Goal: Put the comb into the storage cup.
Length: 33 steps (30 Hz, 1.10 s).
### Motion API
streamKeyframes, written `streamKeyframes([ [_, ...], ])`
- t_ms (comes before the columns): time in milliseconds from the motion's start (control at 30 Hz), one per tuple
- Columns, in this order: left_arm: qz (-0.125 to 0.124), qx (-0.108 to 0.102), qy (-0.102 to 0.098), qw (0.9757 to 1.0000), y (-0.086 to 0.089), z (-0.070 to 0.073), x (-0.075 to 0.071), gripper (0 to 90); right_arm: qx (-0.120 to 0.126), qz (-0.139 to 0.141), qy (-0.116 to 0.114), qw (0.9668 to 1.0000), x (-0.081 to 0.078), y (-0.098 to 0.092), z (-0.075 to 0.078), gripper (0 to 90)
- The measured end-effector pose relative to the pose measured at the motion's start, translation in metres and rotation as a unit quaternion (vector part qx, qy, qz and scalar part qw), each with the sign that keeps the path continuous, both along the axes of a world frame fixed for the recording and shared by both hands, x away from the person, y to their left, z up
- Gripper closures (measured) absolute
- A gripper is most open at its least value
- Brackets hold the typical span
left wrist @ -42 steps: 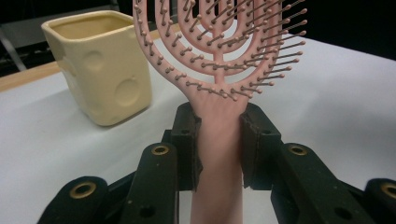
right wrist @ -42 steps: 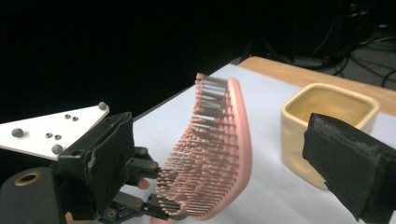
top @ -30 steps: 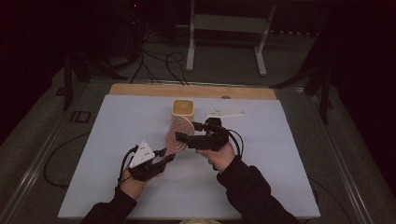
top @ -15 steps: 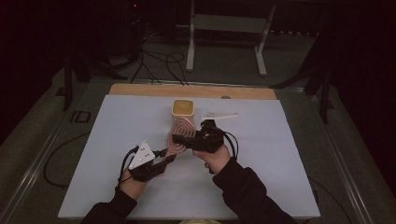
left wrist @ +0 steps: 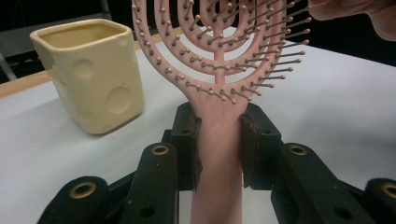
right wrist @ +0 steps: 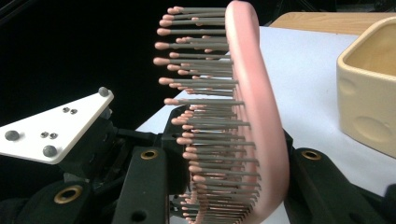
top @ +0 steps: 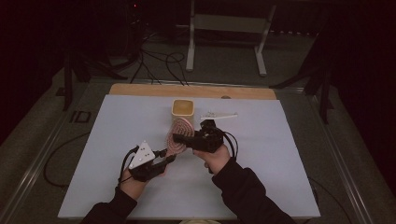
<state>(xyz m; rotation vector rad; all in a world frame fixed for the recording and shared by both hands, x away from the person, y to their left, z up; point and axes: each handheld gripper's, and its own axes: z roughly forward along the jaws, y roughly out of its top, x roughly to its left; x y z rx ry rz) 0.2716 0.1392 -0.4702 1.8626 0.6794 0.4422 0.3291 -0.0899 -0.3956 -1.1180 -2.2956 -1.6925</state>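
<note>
A pink hairbrush (top: pixel 183 127) stands tilted above the white table, held from two sides. My left gripper (left wrist: pixel 219 140) is shut on its handle just under the bristled head (left wrist: pixel 219 70); in the high view that gripper (top: pixel 168 159) reaches in from the lower left. My right gripper (right wrist: pixel 229 158) has just been closing and is now shut across the head (right wrist: pixel 257 116), one jaw on the smooth back, the other against the bristles. In the high view it (top: pixel 181 138) comes from the right.
A cream square cup (top: pixel 182 108) with round dimples stands upright just behind the brush, close to the head (left wrist: pixel 93 74). A small white object (top: pixel 219 115) lies to the cup's right. The white table top (top: pixel 280 163) spreads out on both sides.
The right gripper's jaws have closed onto the brush head. Both hands have stayed where they were, and the left still grips the handle.
</note>
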Motion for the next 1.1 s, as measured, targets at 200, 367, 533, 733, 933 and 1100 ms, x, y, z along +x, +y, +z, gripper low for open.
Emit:
streamKeyframes([
  [200,-0.003,-0.007,0.005,1.0000,-0.001,0.001,0.001,68.7,-0.002,0.000,-0.011,0.9999,-0.001,0.000,0.002,63.7],
  [367,-0.014,-0.016,0.015,0.9997,-0.001,0.004,0.001,53.5,-0.014,-0.002,-0.022,0.9997,-0.001,0.000,0.003,64.0],
  [533,-0.006,-0.037,0.035,0.9987,0.006,0.007,0.005,41.8,-0.016,-0.005,-0.033,0.9993,0.001,-0.003,0.006,64.1],
  [733,-0.003,-0.046,0.046,0.9979,0.007,0.006,0.007,33.1,-0.015,-0.005,-0.040,0.9991,0.002,-0.006,0.010,64.2],
  [933,-0.011,-0.031,0.059,0.9977,0.007,0.006,0.007,20.3,-0.010,-0.007,-0.049,0.9987,0.003,-0.009,0.016,64.3],
  [1100,-0.033,-0.030,0.068,0.9967,0.008,0.006,0.007,8.1,-0.008,-0.008,-0.057,0.9983,0.003,-0.013,0.021,64.3],
])
